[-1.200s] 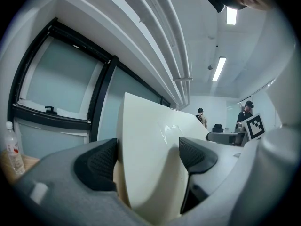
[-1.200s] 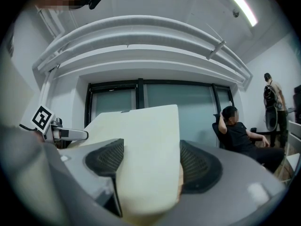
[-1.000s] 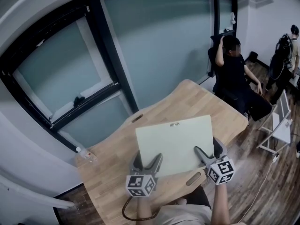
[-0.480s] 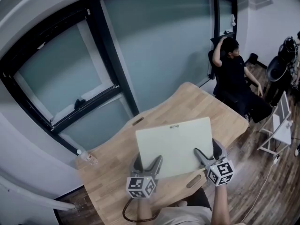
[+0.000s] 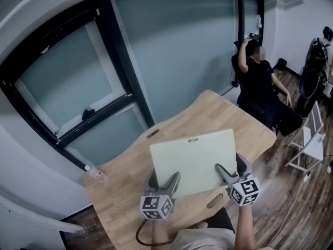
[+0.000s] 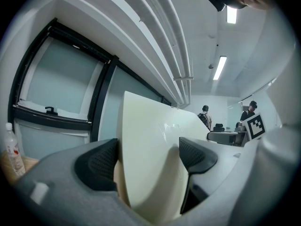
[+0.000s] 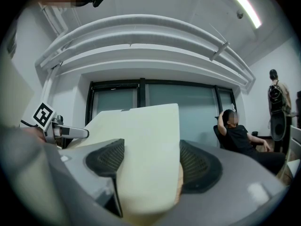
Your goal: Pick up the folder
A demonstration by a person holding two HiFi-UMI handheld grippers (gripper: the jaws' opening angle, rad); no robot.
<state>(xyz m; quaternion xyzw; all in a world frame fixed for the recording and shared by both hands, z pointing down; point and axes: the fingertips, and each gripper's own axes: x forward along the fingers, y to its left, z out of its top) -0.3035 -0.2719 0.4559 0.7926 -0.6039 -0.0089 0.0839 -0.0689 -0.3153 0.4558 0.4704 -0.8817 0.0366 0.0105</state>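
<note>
1. In the head view, the pale folder lies over the wooden table, with its near edge toward the person. The left gripper is at the near-left corner and the right gripper is on the near-right edge.
2. The left gripper view settles what the head view can't. The folder stands between the left gripper's 2 dark pads, 1 on each face. That gripper is clamped on the sheet.
3. The right gripper view shows the same thing. The right gripper is pinched tight on the folder, with its ribbed pads pressed against both sides.
4. Each gripper view shows the folder rising from the jaws and filling the middle of the frame.
5. Only the head view shows the full tabletop. A bottle lies at its left end, well apart from the folder. The left gripper view catches that bottle at its lower-left edge.
6. I can't quite tell from above whether the folder's far edge rests on the table or floats just clear of it.
7. A seated person is beyond the table's far-right end, also seen in the right gripper view.
</note>
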